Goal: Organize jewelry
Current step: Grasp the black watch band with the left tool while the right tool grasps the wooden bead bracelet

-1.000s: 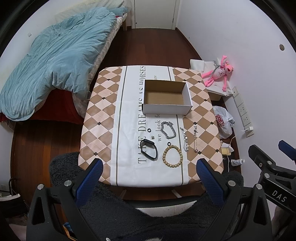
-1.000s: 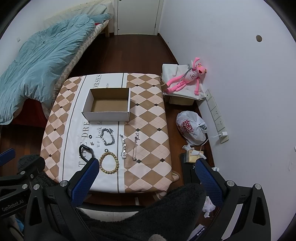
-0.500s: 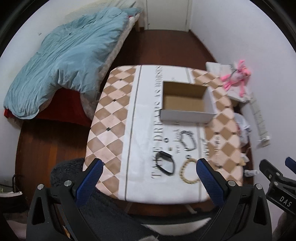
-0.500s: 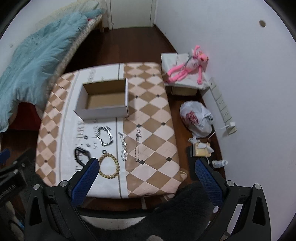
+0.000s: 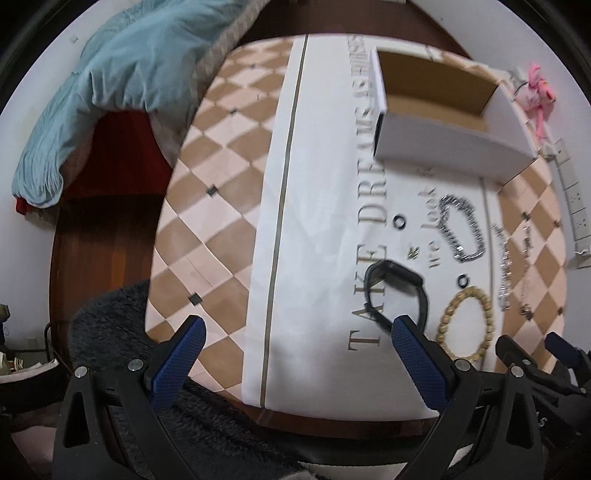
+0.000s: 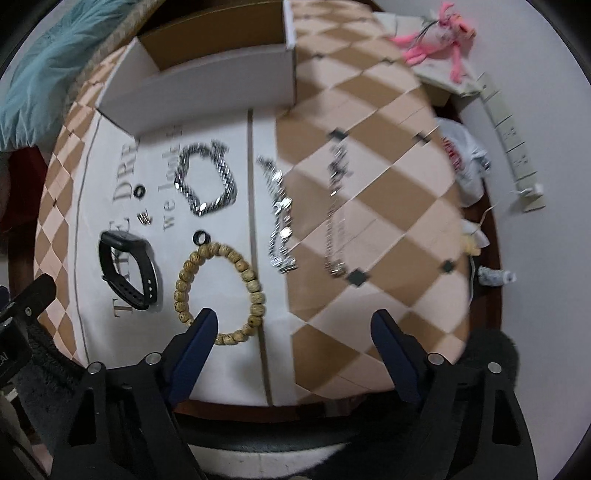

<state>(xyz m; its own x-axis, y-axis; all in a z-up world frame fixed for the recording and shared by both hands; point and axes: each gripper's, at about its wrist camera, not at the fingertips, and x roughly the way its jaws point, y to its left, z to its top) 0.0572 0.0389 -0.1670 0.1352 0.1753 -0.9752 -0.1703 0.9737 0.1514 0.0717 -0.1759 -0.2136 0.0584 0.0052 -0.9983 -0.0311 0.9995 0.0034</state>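
Observation:
Jewelry lies on a checkered tablecloth (image 6: 369,229) in front of an open white cardboard box (image 6: 207,70), which also shows in the left wrist view (image 5: 443,110). There is a black watch (image 6: 129,266), a wooden bead bracelet (image 6: 221,280), a thick silver chain bracelet (image 6: 205,181), two thin silver chains (image 6: 279,218) (image 6: 336,218), two small black rings (image 6: 200,237) (image 6: 139,191) and a tiny silver piece (image 6: 145,218). My left gripper (image 5: 295,343) is open and empty above the table's near edge, left of the watch (image 5: 399,291). My right gripper (image 6: 295,332) is open and empty just short of the bead bracelet.
A bed with a blue duvet (image 5: 110,81) stands to the left. A pink plush toy (image 6: 436,33), a white plastic bag (image 6: 461,155) and a power strip (image 6: 513,140) lie by the wall on the right. Dark fuzzy fabric (image 5: 110,325) is below the table edge.
Both grippers have moved down and forward toward the table, so the jewelry and box appear much larger. Both stay open and empty.

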